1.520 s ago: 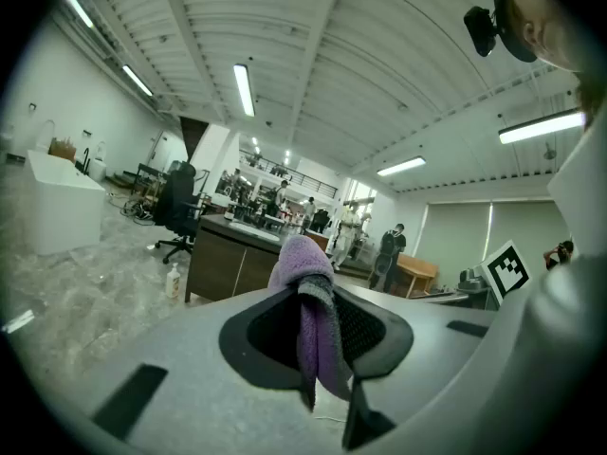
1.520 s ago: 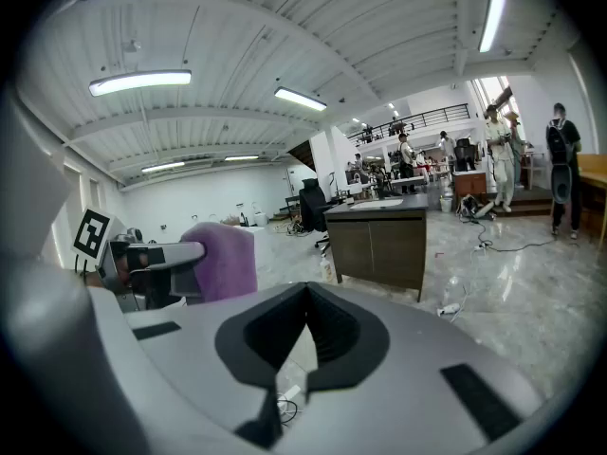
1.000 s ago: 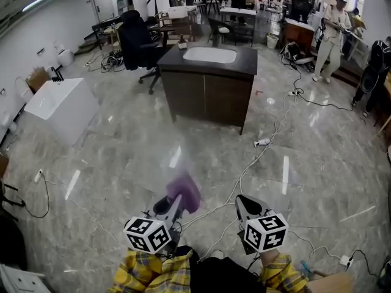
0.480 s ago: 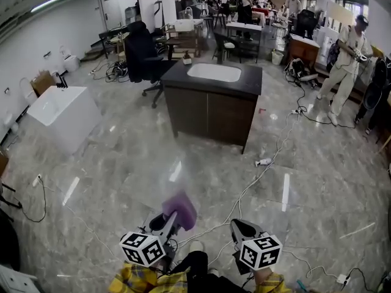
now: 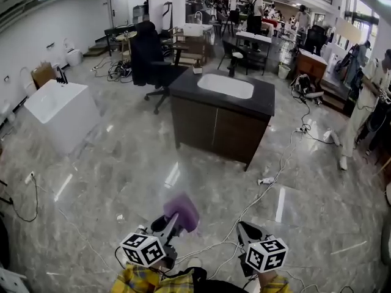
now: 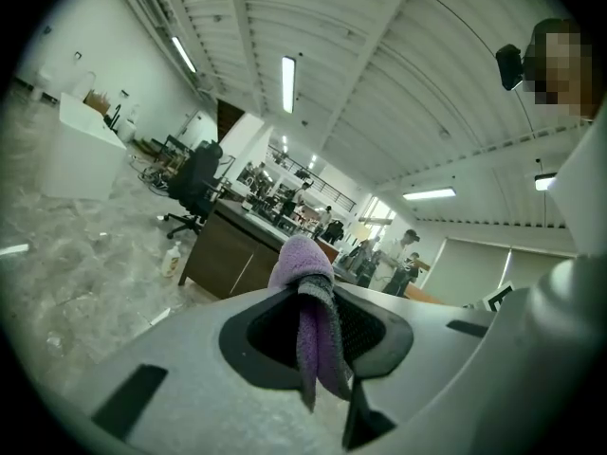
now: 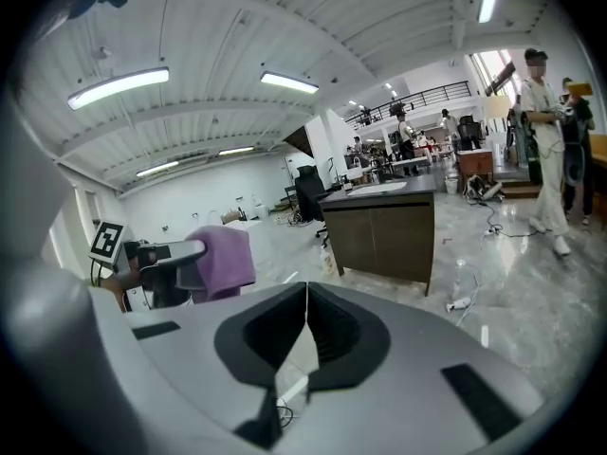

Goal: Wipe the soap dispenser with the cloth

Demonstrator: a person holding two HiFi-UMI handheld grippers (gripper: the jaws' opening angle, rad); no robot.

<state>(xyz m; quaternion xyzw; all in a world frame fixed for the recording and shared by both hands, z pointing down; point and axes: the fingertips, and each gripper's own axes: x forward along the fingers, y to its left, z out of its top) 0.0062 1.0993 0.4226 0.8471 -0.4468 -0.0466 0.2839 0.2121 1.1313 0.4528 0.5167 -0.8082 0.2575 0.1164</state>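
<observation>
My left gripper (image 5: 173,220) is shut on a purple cloth (image 5: 182,212) that bulges out past its tips; in the left gripper view the cloth (image 6: 303,265) hangs pinched between the jaws. My right gripper (image 5: 242,227) is shut with nothing in it, its pads meeting in the right gripper view (image 7: 306,311). Both are held low over the marble floor, well short of a dark cabinet (image 5: 214,124) with a white sink (image 5: 225,85). A small bottle (image 5: 197,69) stands on the counter's far left corner, too small to tell more. A pale bottle (image 6: 172,259) shows beside the cabinet.
White cables (image 5: 269,182) trail over the floor between me and the cabinet. A white tub (image 5: 52,112) stands at the left, a black office chair (image 5: 149,63) behind the cabinet. People (image 5: 366,102) stand at the right among desks.
Both grippers have travelled forward over the floor and the cabinet looks nearer and larger. The cloth stays in the left gripper; the right stays shut.
</observation>
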